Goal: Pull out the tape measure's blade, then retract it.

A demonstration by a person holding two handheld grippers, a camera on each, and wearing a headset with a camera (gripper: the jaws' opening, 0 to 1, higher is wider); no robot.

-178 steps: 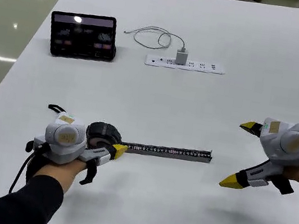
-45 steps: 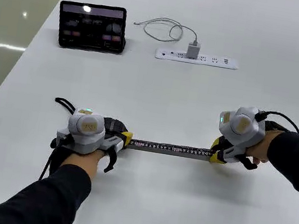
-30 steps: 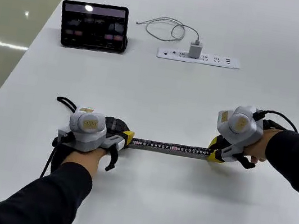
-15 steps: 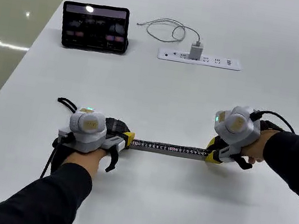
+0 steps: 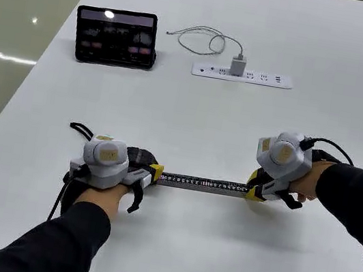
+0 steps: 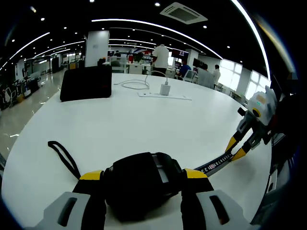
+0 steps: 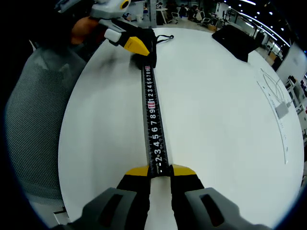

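Note:
The black tape measure case [image 5: 138, 159] lies on the white table [image 5: 237, 131], and my left gripper [image 5: 148, 171] is shut on it; its yellow-tipped jaws clamp both sides of the case [image 6: 144, 184]. The blade [image 5: 202, 181] runs flat along the table to the right. My right gripper [image 5: 252, 191] is shut on the blade's end. In the right gripper view, the numbered blade [image 7: 152, 120] stretches from my right gripper [image 7: 159, 170] to the left gripper [image 7: 129, 40]. A black wrist strap [image 6: 62, 155] trails off the case.
A dark tablet [image 5: 116, 36] stands at the back left. A white power strip [image 5: 243, 75] with a charger and coiled cable [image 5: 207, 42] lies at the back centre. The near table edge is close behind my arms.
Since 5.9 s ago my right gripper came in and shut on the blade's end. Over the last second it has slid slightly left toward the case, and the exposed blade is a little shorter.

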